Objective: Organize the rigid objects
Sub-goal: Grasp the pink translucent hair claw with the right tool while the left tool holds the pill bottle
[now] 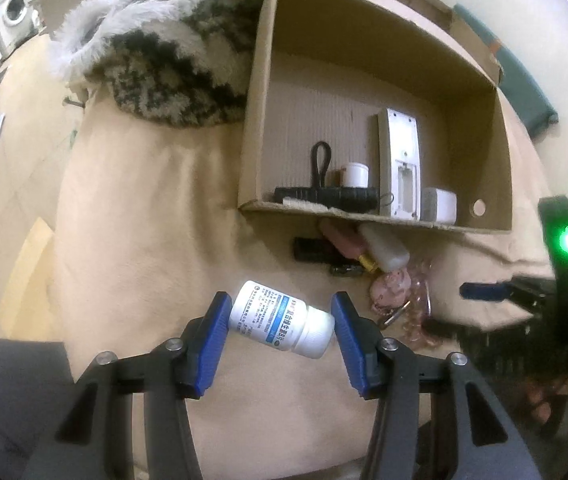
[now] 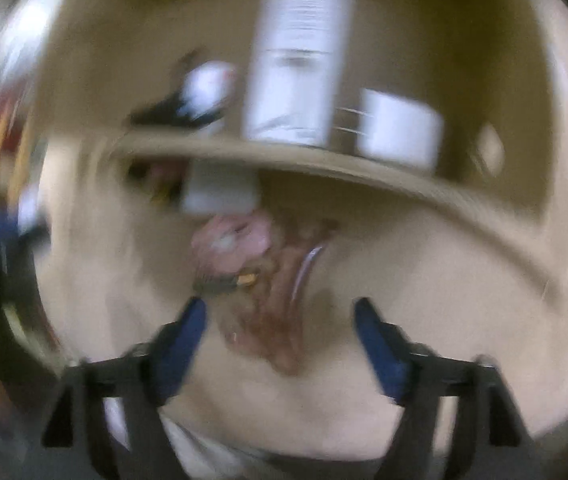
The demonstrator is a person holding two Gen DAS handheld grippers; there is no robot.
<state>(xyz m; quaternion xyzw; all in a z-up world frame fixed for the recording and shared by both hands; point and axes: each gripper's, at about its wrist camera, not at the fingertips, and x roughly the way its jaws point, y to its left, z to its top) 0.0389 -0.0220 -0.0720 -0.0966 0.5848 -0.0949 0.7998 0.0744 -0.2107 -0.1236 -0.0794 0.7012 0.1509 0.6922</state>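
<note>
Your left gripper [image 1: 280,320] is clamped on a white pill bottle [image 1: 282,324], one blue pad at its base and the other at its cap; the bottle lies tilted across the gap, held above a beige cloth [image 1: 132,240].

The cardboard box [image 1: 384,60] sits ahead of it, open side facing you. Its near wall is a low edge running left to right, slightly ragged at the left end. Inside, packed along that near wall: a black comb-like item with a loop [image 1: 326,196], a small white jar [image 1: 355,174], a white remote [image 1: 400,164] lying lengthwise, a white cube [image 1: 440,205]. The back half of the box floor is bare.

Just outside the near wall lies a cluster: a black bar [image 1: 312,250], a translucent bottle with a gold cap [image 1: 384,250], a pink keychain charm [image 1: 392,284]. To the left of the cluster the cloth is bare. A shaggy rug [image 1: 172,56] touches the box's left wall.

Your right gripper [image 2: 280,312] hangs over the pink charm [image 2: 236,236] with its pads apart and nothing between them. That view is heavily blurred; whether the pads touch anything below, you cannot tell. The box's near edge [image 2: 324,164] curves just beyond it.
</note>
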